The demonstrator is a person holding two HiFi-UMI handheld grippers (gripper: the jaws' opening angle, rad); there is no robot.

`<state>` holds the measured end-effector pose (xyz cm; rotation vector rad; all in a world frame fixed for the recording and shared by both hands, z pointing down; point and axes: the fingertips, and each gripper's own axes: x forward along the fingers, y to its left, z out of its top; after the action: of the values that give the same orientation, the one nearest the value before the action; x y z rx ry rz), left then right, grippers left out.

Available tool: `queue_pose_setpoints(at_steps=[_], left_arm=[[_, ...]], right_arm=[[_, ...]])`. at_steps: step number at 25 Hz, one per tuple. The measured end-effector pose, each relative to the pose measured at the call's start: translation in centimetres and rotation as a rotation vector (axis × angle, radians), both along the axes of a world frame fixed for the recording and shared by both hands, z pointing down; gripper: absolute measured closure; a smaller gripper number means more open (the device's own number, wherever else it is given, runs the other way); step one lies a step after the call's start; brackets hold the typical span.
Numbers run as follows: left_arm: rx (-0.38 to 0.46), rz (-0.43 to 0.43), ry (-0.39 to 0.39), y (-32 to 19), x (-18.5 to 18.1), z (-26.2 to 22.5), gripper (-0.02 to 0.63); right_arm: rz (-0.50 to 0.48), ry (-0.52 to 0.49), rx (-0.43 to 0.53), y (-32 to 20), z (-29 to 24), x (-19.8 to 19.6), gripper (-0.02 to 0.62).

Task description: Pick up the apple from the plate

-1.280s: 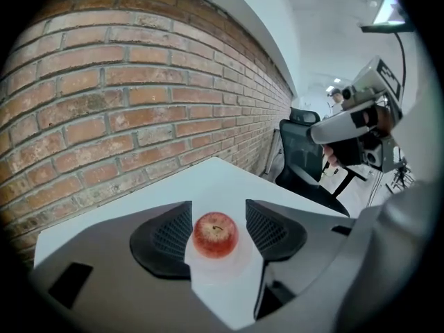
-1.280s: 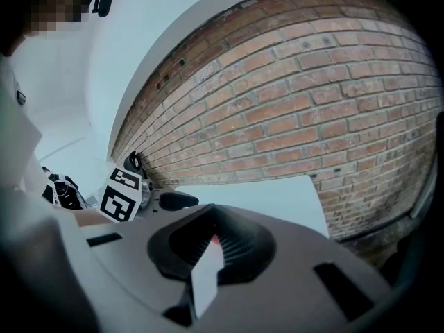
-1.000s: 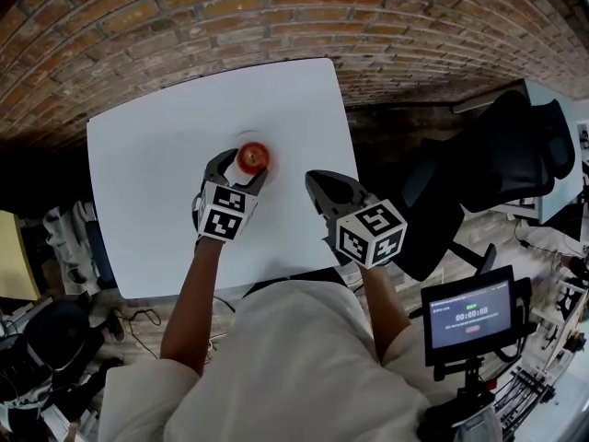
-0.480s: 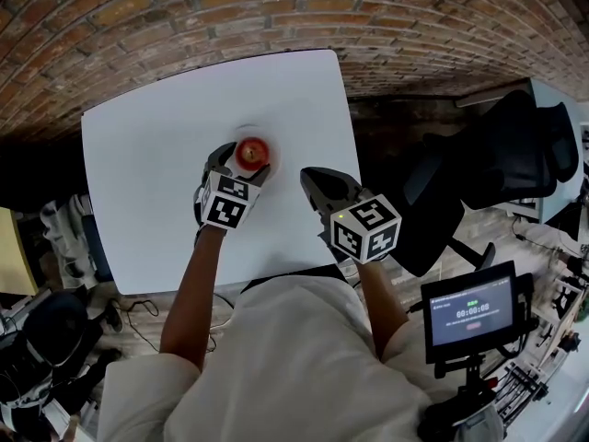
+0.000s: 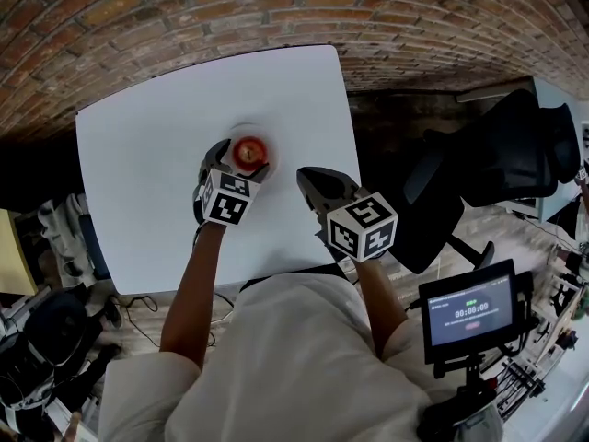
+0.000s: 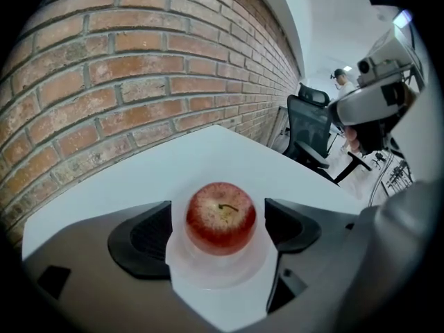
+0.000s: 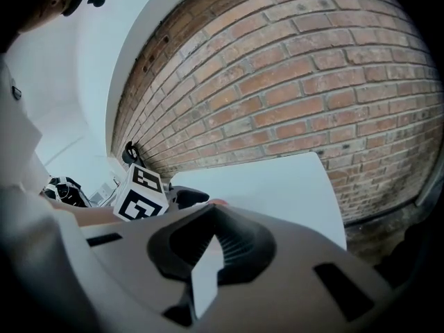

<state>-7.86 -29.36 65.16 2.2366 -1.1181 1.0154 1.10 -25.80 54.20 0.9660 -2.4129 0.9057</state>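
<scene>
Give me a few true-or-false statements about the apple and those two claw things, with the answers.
1. The apple sits on a plate. True.
2. The left fingers squeeze the apple. False: they have just been opening and stand apart, the apple between them untouched.
3. The right gripper holds nothing. True.
4. The table is black. False: it is white.
</scene>
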Motion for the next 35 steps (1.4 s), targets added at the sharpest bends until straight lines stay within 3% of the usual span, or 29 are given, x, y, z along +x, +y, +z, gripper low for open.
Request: queue_pose_setpoints(at_steps=[18, 35], left_arm=[[-0.033, 0.018, 0.026, 0.2, 0.5, 1.8, 0.198], [-0.028, -0.003, -0.029, 0.0, 0.2, 2.4, 0.218]], right_arm=[[-0.008, 0.010, -0.024, -0.2, 0.8, -0.1, 0.592], [-0.003, -0.004, -0.008, 0.5, 0.6, 0.4, 0.592]])
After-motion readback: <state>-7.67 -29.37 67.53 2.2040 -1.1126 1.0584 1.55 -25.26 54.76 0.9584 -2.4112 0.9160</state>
